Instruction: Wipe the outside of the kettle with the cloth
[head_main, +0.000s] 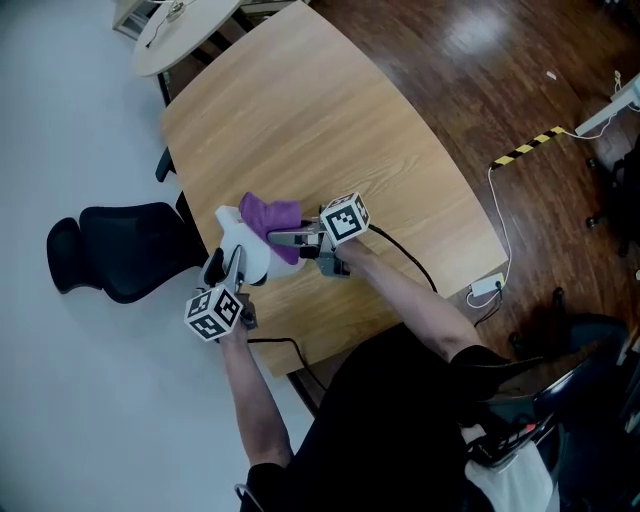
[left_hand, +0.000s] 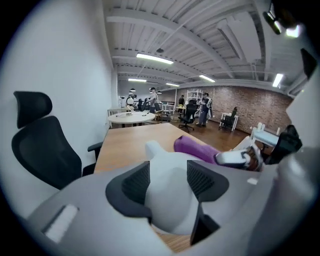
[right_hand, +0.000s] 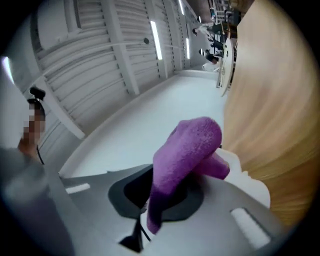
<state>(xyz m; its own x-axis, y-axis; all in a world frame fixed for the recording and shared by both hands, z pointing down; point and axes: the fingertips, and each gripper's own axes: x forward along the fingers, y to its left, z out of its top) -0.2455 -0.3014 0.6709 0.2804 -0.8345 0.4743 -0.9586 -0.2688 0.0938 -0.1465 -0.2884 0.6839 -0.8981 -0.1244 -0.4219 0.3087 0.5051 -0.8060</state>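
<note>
A white kettle (head_main: 245, 252) stands near the front left edge of the wooden table (head_main: 330, 120). My left gripper (head_main: 228, 270) reaches it from the near side. In the left gripper view the kettle (left_hand: 167, 200) fills the gap between both dark pads (left_hand: 134, 184), which touch it. My right gripper (head_main: 292, 238) comes from the right, shut on a purple cloth (head_main: 270, 214) that rests against the kettle's top. In the right gripper view the cloth (right_hand: 190, 145) bulges out of the jaws over the kettle (right_hand: 252, 187). The left gripper view also shows the cloth (left_hand: 195, 149) behind the kettle.
A black office chair (head_main: 120, 250) stands just left of the table. A round white table (head_main: 180, 30) is at the far end. A power strip (head_main: 487, 288) with a cable lies on the wooden floor to the right, near striped tape (head_main: 525, 148). People stand far off in the room.
</note>
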